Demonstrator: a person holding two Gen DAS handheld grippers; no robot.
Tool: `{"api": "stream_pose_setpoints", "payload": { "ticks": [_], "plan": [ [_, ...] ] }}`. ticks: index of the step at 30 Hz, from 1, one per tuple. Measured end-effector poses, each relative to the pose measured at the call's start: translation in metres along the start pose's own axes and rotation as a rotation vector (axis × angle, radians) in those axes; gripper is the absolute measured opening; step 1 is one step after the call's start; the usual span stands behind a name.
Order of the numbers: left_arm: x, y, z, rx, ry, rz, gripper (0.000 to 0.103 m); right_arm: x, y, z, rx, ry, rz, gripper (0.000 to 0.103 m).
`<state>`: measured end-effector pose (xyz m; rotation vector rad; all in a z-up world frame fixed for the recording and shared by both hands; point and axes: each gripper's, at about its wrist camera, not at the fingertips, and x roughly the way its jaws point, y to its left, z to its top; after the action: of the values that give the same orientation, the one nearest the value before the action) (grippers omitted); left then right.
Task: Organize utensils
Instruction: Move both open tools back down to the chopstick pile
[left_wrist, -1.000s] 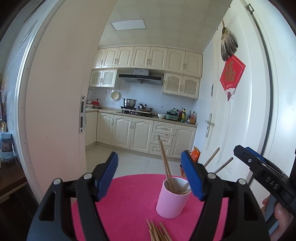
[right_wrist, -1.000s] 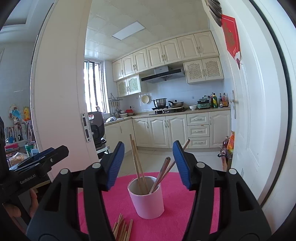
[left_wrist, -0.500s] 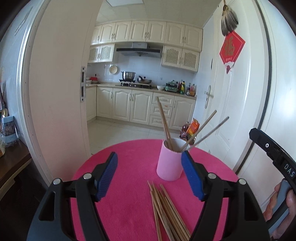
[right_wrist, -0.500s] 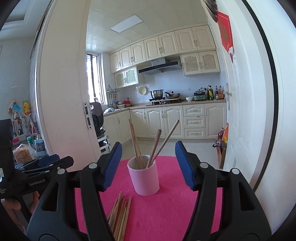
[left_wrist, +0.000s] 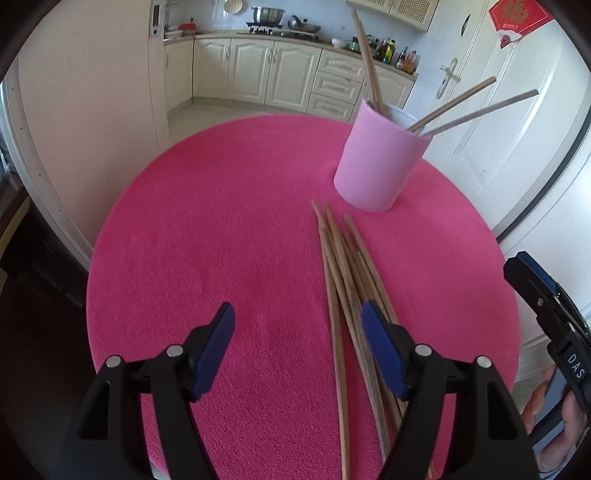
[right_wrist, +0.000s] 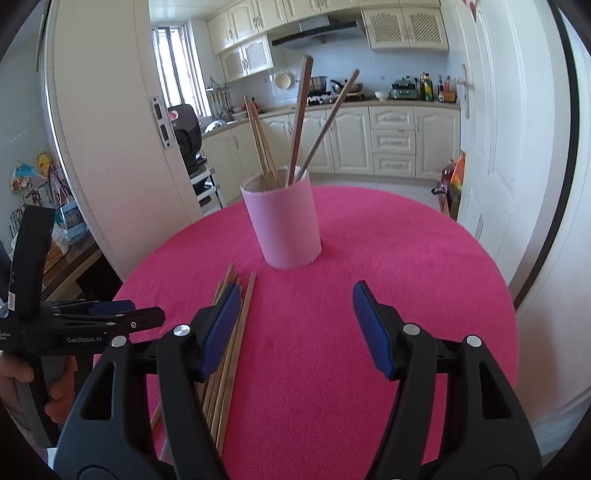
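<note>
A pink cup (left_wrist: 380, 166) stands on the round pink table mat (left_wrist: 221, 240) and holds several wooden chopsticks. It also shows in the right wrist view (right_wrist: 282, 221). A bundle of loose chopsticks (left_wrist: 343, 280) lies on the mat in front of the cup, and shows in the right wrist view (right_wrist: 236, 332). My left gripper (left_wrist: 297, 328) is open and empty, low over the mat, its right finger over the bundle. My right gripper (right_wrist: 293, 314) is open and empty, its left finger over the bundle.
The mat (right_wrist: 406, 258) covers a small round table with its edge close on all sides. A white door (left_wrist: 85, 110) stands to the left and a white wall and door (right_wrist: 517, 147) to the right. Kitchen cabinets (right_wrist: 388, 136) lie beyond.
Both grippers have tilted down and dropped toward the mat. The loose chopsticks now lie under the fingers, and the cup sits higher in both views.
</note>
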<state>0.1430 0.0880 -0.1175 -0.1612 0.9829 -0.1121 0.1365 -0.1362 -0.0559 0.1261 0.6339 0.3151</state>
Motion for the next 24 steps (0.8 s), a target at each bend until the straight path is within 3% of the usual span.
{"api": "stream_pose_setpoints", "payload": {
  "ticks": [12,20,22,24],
  "plan": [
    [0.027,-0.014,-0.008,0.059,0.118,0.018,0.07,0.02,-0.003,-0.007,0.016,0.123,0.027,0.063],
    [0.043,-0.024,-0.006,0.109,0.147,0.094,0.069,0.027,-0.001,-0.006,-0.006,0.179,0.032,0.063],
    [0.046,-0.025,-0.003,0.108,0.141,0.124,0.059,0.032,0.002,-0.005,-0.017,0.213,0.036,0.063],
    [0.043,-0.022,0.001,0.102,0.136,0.144,0.039,0.041,0.006,-0.005,-0.022,0.26,0.049,0.063]
  ]
}}
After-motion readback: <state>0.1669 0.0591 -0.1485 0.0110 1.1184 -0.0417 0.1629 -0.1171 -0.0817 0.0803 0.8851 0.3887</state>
